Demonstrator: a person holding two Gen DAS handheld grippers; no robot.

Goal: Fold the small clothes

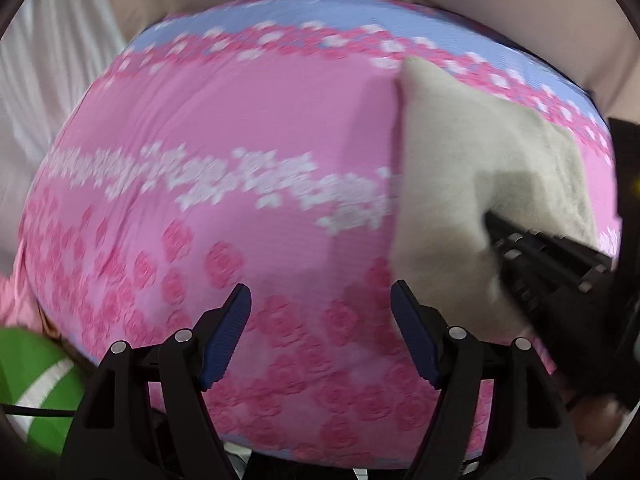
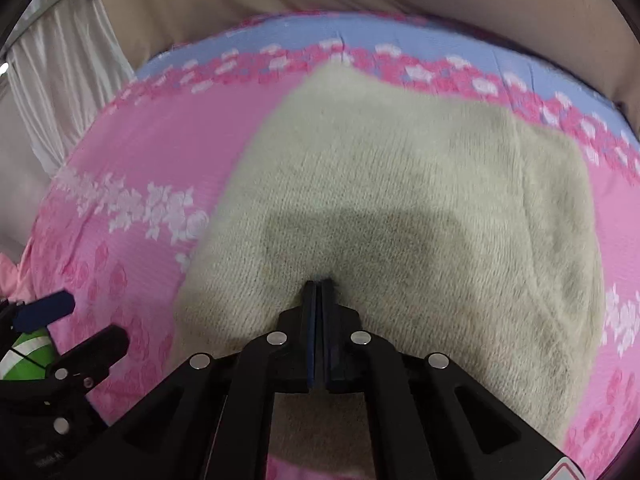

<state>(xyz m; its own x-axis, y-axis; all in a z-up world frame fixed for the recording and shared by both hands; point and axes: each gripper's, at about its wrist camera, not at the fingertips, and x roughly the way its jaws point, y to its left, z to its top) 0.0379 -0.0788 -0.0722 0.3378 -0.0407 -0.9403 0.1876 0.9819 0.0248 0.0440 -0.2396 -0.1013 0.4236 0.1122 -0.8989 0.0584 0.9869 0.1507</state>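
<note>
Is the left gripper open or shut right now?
Open. The left gripper shows a wide gap between its blue pads, with only the pink bedsheet behind.

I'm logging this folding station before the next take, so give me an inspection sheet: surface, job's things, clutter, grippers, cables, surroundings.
Surface: pink floral bedsheet with a blue border along the far edge, spread fairly smooth.
Job's things: one cream knitted garment, lying on the sheet.
Clutter: green object with a white stripe at the near left edge; a pink cloth beside it.
Grippers: left gripper open over bare sheet, nothing between its fingers; right gripper shut, tips at the garment; whether it pinches fabric is unclear.
Cables: thin dark cable across the green object.
Surroundings: pale curtain at left, beige wall behind.
</note>
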